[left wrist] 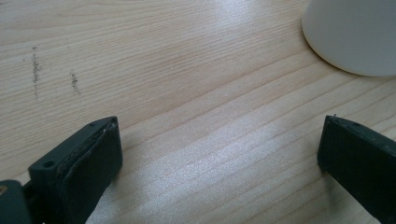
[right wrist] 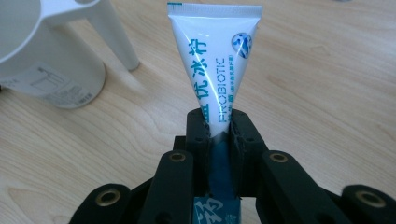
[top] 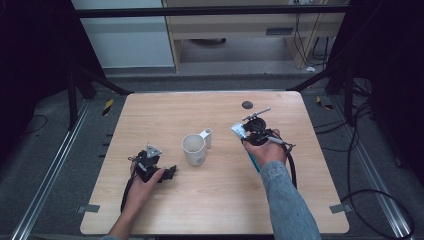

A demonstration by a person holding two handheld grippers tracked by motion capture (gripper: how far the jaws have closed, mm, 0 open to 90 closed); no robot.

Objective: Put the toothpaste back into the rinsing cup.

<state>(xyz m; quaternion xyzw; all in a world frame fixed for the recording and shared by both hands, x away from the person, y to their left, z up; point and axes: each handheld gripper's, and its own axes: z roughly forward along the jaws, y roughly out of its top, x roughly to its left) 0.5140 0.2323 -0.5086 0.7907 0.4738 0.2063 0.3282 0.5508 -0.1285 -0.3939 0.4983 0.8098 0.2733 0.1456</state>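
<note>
Two grippers: right gripper (right wrist: 218, 128) clamps a toothpaste tube (right wrist: 215, 65) beside the cup (top: 194, 149); left gripper (left wrist: 219, 154) rests wide on the tabletop (top: 210, 200).

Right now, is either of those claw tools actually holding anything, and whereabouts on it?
The right gripper is clamped on a toothpaste tube partway along its body, with the flat crimped end sticking out ahead. The left gripper stands open over the table, holding nothing.

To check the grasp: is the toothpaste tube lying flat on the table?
No, the right gripper holds the toothpaste tube between its closed jaws.
</note>
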